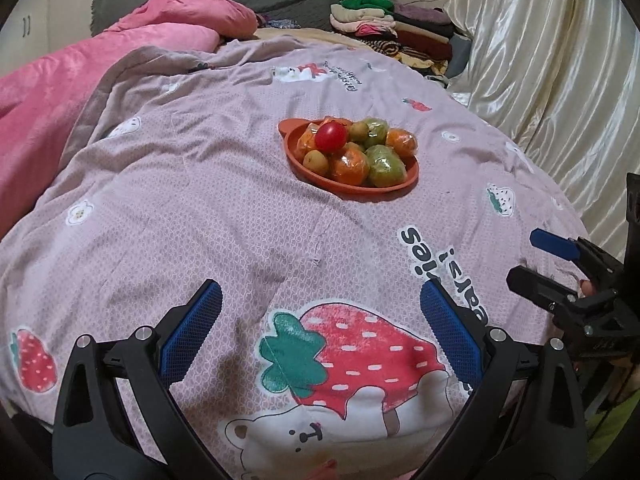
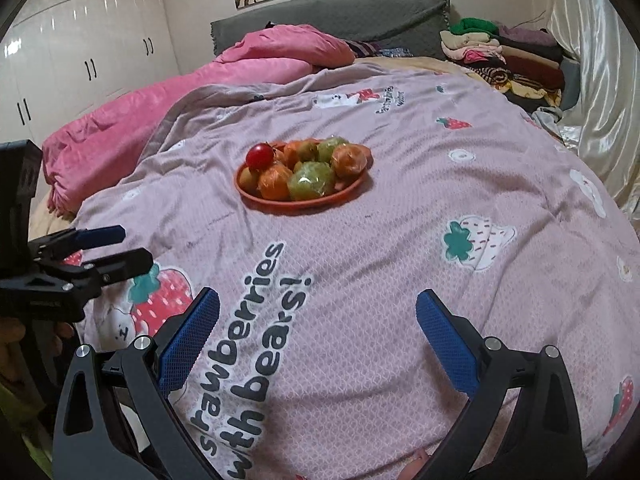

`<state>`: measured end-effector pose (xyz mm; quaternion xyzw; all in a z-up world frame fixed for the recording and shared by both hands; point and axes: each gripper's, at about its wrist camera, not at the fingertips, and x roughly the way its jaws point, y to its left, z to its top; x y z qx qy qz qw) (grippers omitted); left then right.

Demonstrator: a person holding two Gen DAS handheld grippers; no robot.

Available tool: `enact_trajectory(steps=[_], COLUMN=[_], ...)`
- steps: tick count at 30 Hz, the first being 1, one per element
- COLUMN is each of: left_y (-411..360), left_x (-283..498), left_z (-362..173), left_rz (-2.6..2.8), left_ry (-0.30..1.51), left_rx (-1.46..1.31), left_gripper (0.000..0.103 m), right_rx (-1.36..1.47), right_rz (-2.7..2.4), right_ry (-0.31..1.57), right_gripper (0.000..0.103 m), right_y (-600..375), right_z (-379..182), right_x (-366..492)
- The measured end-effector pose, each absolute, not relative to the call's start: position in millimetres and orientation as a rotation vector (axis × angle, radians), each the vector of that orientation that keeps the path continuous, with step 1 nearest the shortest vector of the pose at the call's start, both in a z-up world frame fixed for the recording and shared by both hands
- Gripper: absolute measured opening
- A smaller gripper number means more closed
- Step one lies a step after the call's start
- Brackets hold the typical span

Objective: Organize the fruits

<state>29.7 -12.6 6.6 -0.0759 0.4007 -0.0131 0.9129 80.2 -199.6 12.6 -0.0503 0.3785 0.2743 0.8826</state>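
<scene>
You held both grippers low over the bed, near its front edge, and neither one touched anything. Your left gripper point(image 1: 320, 336) had its jaws spread wide, with nothing between the blue pads point(image 1: 192, 332). Under it lay the big strawberry and bear picture on the pink blanket point(image 1: 200, 200). Your right gripper point(image 2: 318, 344) also had its jaws spread wide and held nothing. It hung over the words "strawberries with bears!" printed on the blanket. The two grippers were side by side, a little apart.

The fruit sat well ahead of both grippers, in the middle of the bed. It was all piled together on an orange plate point(image 1: 360, 194) that rested on the blanket. A red tomato point(image 1: 331, 137) sat on top of the pile at the left side. Around it were oranges point(image 1: 351, 166) and green fruits point(image 1: 384, 166) in shiny clear wrap, and small brownish fruits point(image 1: 316, 161) too.

A rumpled pink quilt point(image 2: 120, 128) lay at the left of the bed. A stack of folded clothes point(image 2: 500, 52) sat at the far right corner, next to a shiny cream curtain point(image 1: 540, 60).
</scene>
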Motion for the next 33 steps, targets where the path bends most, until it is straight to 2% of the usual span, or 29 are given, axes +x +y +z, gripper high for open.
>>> enact_trajectory(steps=[33], left_y=[-14.7], left_x=[27.0], left_z=[9.9], left_rz=[-0.031], left_ry=[0.822], left_rx=[-0.158], left_gripper=[0.093], right_rx=[-0.099], right_rz=[0.56], right_ry=[0.798], right_gripper=[0.098], right_y=[-200.4], right_z=[11.7], right_x=[78.4])
